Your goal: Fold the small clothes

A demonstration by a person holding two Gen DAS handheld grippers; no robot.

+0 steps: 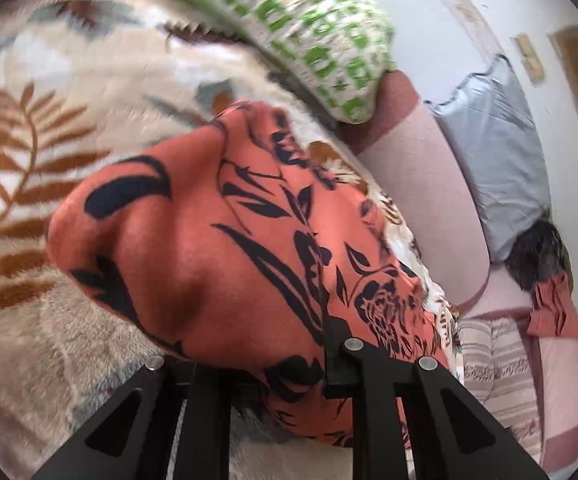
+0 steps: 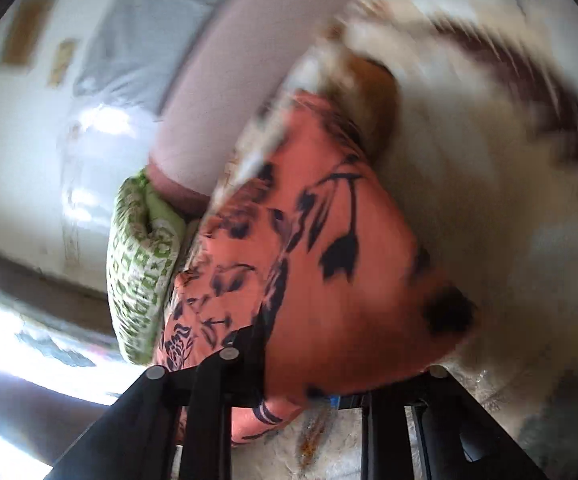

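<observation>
The small orange garment (image 1: 217, 264) with its black floral print lies bunched on the fleecy leaf-patterned blanket (image 1: 29, 152) of a bed, just beside a green-and-white patterned pillow (image 1: 321, 28), and both claws have hold of it. The left claw (image 1: 273, 364) is clamped on the near edge of the cloth, which bulges up between and over its fingers; the right claw (image 2: 329, 376) is likewise closed on a fold of the same garment (image 2: 329, 248), the fabric draped across its jaws, though that view is smeared with motion blur. The cloth looks thin, light and thoroughly limp: it will sag and crumple wherever it is unsupported, and it holds no crease by itself, so a fold must be laid down flat on the blanket and pressed. It should not slip much against the fleece. The best places to grip, I judge, are a hem or two corners, spread well apart so the garment hangs as a flat sheet rather than a bundle; at present each claw seems to hold a gathered handful, which may need shaking out first
</observation>
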